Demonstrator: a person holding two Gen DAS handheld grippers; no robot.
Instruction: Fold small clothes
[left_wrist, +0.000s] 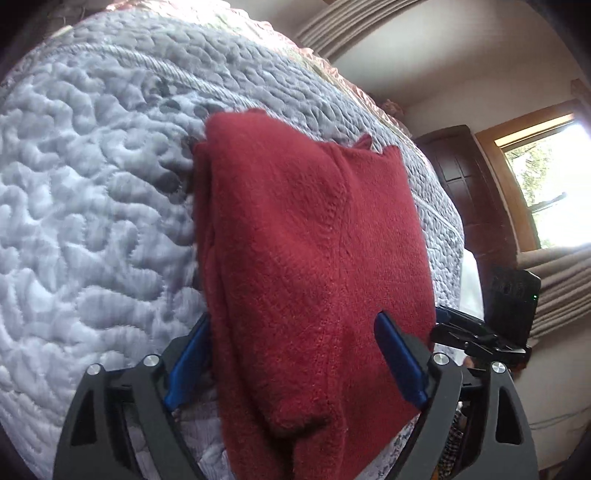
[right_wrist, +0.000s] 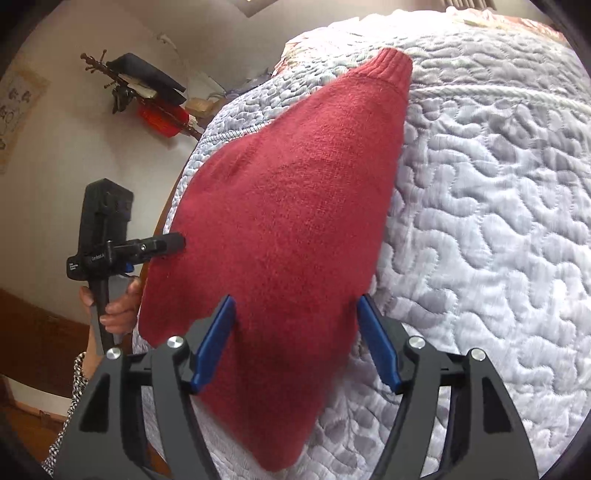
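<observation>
A red knitted sweater (left_wrist: 306, 240) lies partly folded on a pale grey quilted bedspread (left_wrist: 92, 206). My left gripper (left_wrist: 295, 356) is open, its blue pads (left_wrist: 190, 356) straddling the sweater's near end, which runs between them. In the right wrist view the same sweater (right_wrist: 288, 221) stretches away to a ribbed cuff (right_wrist: 389, 68). My right gripper (right_wrist: 295, 343) is open too, one pad on either side of the knit. The left gripper (right_wrist: 162, 247) shows there at the sweater's left edge, held by a hand (right_wrist: 118, 308). The right gripper (left_wrist: 476, 336) shows at the right of the left wrist view.
The bedspread (right_wrist: 480, 221) spreads wide to the right of the sweater. A dark wooden door (left_wrist: 465, 192) and a bright window (left_wrist: 546, 177) stand beyond the bed's edge. A coat stand with dark and red items (right_wrist: 147, 96) rises by the wall.
</observation>
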